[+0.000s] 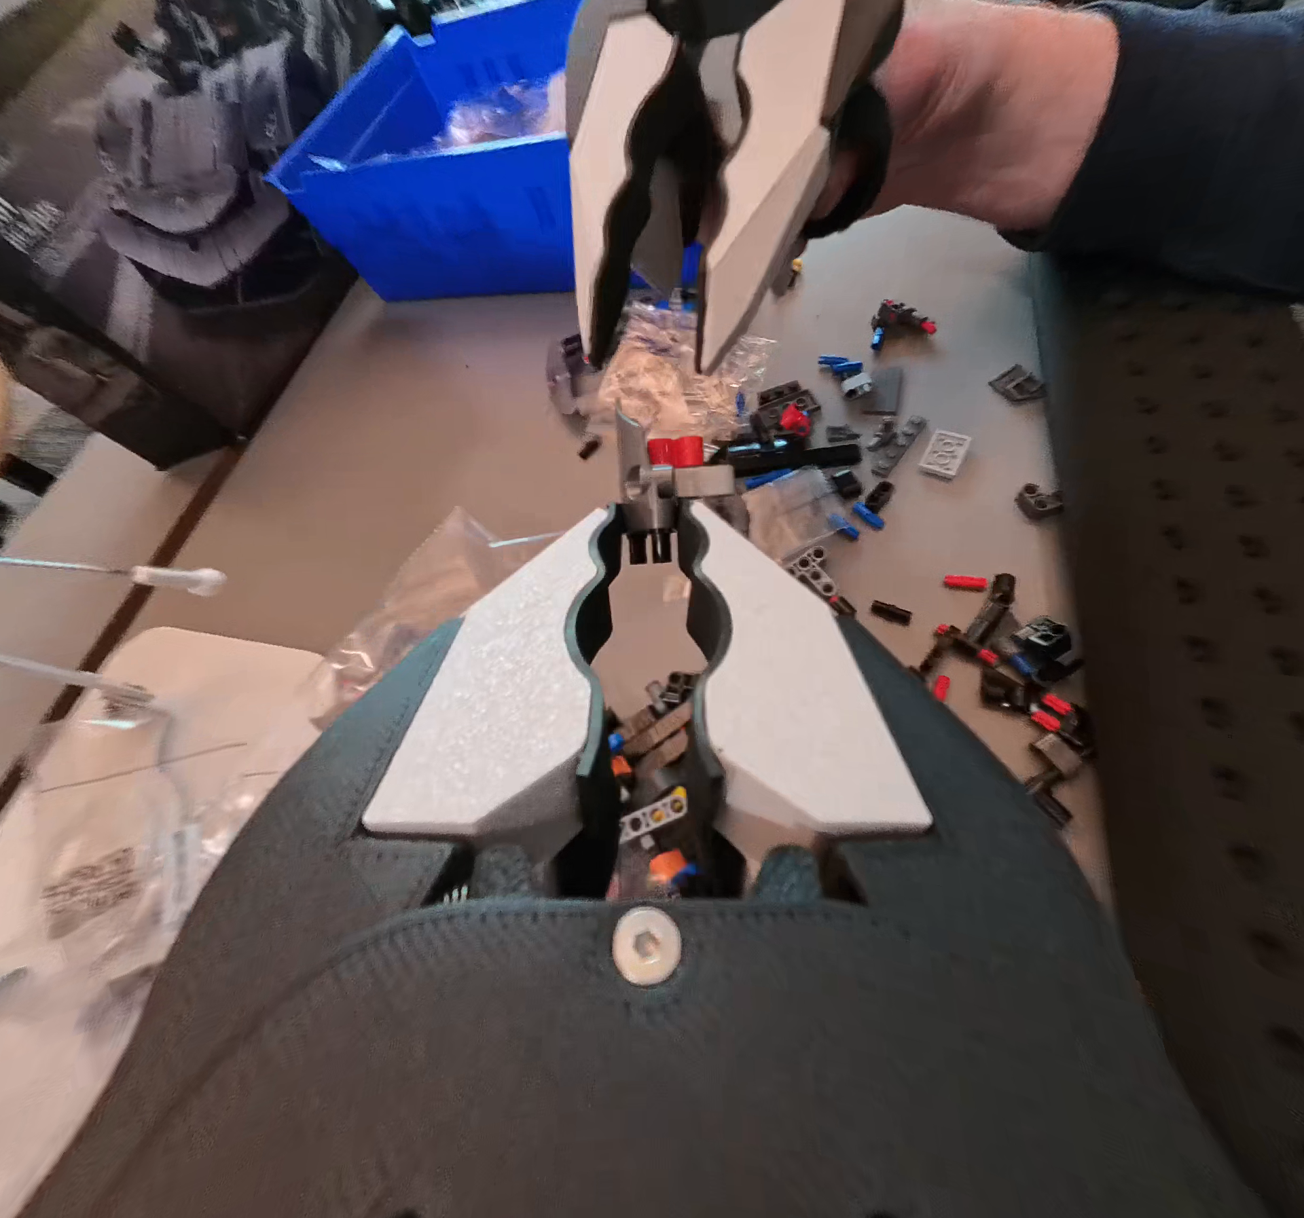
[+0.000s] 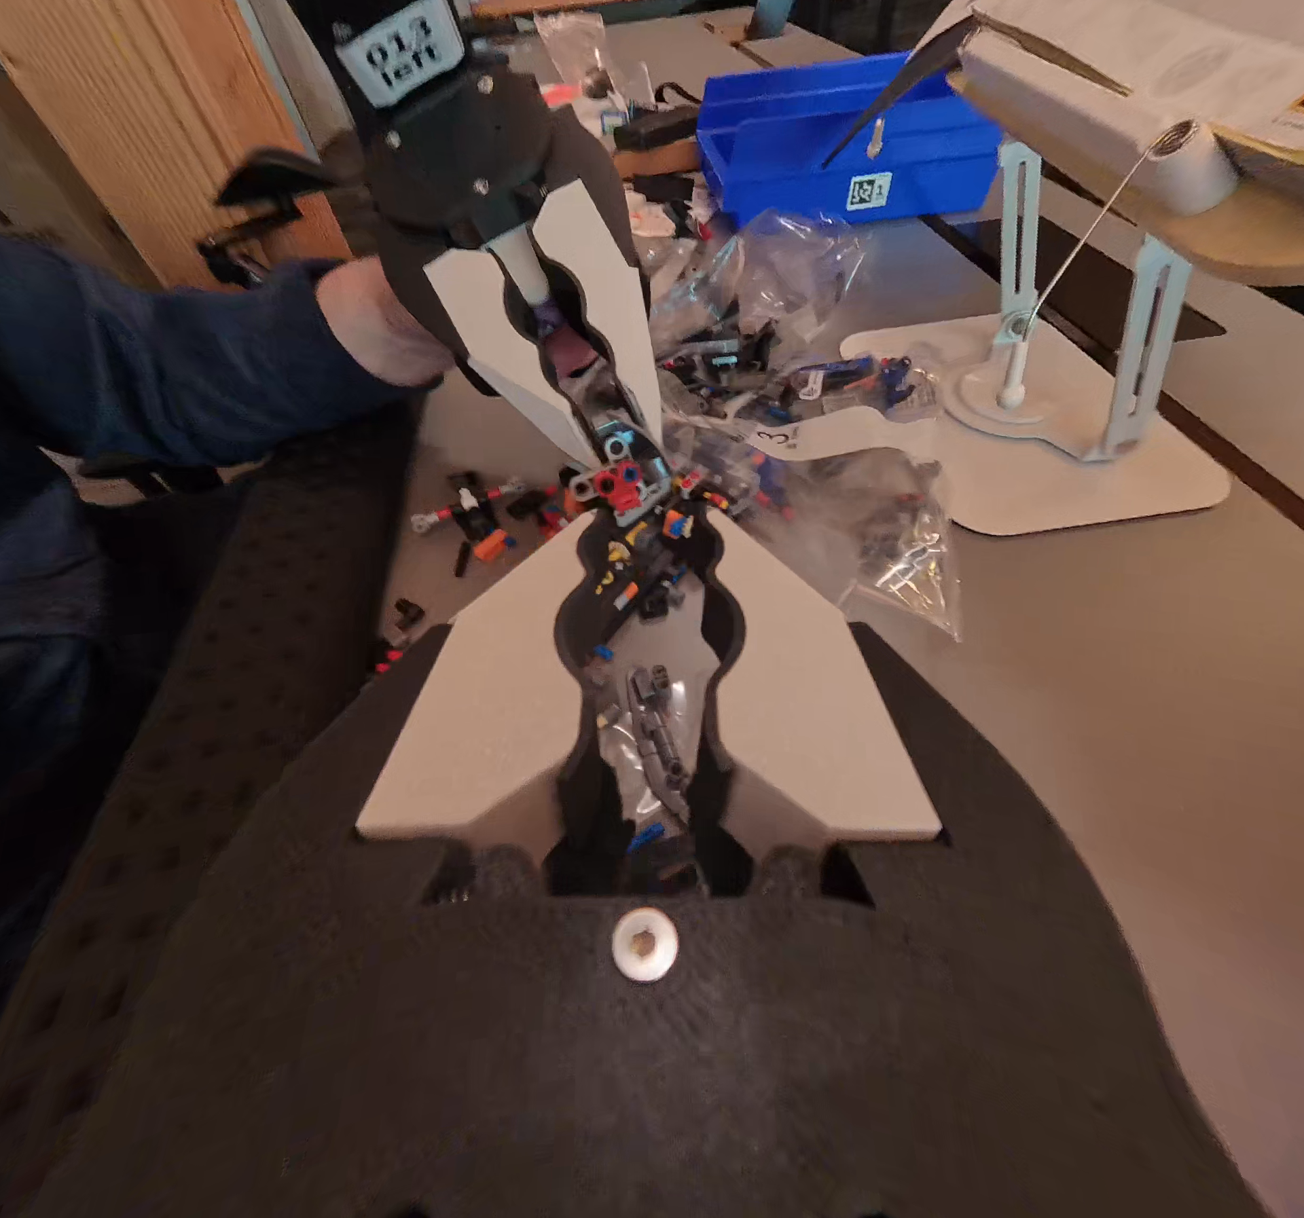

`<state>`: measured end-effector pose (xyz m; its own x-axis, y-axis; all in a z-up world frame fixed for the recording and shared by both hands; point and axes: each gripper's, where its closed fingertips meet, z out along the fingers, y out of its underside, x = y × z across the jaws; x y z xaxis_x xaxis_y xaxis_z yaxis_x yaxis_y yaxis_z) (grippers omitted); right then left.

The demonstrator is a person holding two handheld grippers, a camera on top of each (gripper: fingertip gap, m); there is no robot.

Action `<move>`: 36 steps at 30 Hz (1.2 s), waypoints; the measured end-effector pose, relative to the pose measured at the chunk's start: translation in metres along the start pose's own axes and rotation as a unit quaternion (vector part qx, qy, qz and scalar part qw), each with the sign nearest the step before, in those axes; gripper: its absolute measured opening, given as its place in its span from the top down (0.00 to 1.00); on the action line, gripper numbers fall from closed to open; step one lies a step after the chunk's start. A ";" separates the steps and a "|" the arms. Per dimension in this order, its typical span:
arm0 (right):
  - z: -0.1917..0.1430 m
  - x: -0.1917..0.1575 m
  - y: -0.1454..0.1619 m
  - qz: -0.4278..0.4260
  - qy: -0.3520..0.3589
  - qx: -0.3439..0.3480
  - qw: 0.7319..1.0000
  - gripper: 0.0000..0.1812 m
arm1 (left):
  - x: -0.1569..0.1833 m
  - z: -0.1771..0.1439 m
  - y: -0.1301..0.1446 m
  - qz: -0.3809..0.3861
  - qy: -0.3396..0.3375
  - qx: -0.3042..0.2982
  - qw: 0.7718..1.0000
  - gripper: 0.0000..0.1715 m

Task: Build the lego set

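Note:
My left gripper (image 1: 649, 517) is shut on a small grey Lego assembly (image 1: 660, 479) with red pins on top and black pins below, held above the table (image 1: 423, 408). My right gripper (image 1: 649, 362) hangs just beyond it, pointing down, jaws open and empty, tips a little above the assembly. In the right wrist view, the right gripper (image 2: 653, 514) is open, with the assembly (image 2: 621, 489) just ahead of its tips. The left gripper (image 2: 624, 454) comes in from the upper left, held by a hand in a dark blue sleeve.
Loose Lego pieces (image 1: 988, 655) are scattered on the right of the table beside a dark perforated mat (image 1: 1164, 549). Clear bags of parts (image 2: 896, 535) lie ahead. A blue bin (image 2: 847, 126) stands behind. A white stand (image 2: 1058, 465) carries a booklet. The set's box (image 1: 176, 196) stands at left. The grippers' ends are close to 5 cm from one another.

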<state>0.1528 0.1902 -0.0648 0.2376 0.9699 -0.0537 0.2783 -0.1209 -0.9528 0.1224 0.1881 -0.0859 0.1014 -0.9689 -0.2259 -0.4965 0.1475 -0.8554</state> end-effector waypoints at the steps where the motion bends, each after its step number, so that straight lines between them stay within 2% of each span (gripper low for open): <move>1: 0.003 -0.001 0.002 -0.025 0.010 -0.009 1.000 0.86 | 0.000 0.003 0.003 -0.022 0.009 -0.004 1.000 0.92; 4: 0.012 -0.010 0.001 -0.136 0.050 -0.034 0.989 0.86 | 0.006 0.005 0.004 -0.085 0.062 0.012 0.994 0.93; 9: 0.025 -0.017 0.010 -0.278 0.108 -0.099 0.949 0.91 | 0.011 0.002 0.003 -0.157 0.121 0.027 0.980 0.93; 18: 0.029 -0.021 0.018 -0.354 0.144 -0.159 0.910 0.93 | 0.015 0.005 0.011 -0.193 0.144 0.004 0.971 0.93; 23: 0.035 -0.021 0.025 -0.403 0.165 -0.200 0.878 0.95 | 0.014 0.006 0.019 -0.214 0.147 -0.018 0.965 0.93; 30: 0.041 -0.015 0.030 -0.419 0.192 -0.230 0.857 0.95 | 0.007 0.005 0.024 -0.228 0.130 -0.024 0.965 0.93; 33: 0.045 -0.009 0.035 -0.431 0.210 -0.250 0.841 0.88 | 0.008 0.005 0.021 -0.233 0.130 -0.018 0.964 0.93; 36: 0.044 -0.004 0.032 -0.417 0.234 -0.255 0.840 0.92 | 0.004 0.006 0.020 -0.232 0.117 -0.013 0.966 0.93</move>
<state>0.1199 0.1921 -0.1081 0.0675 0.5875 0.8064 0.8641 0.3697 -0.3417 0.1182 0.1885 -0.1063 0.1225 -0.9482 0.2932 -0.4653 -0.3158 -0.8269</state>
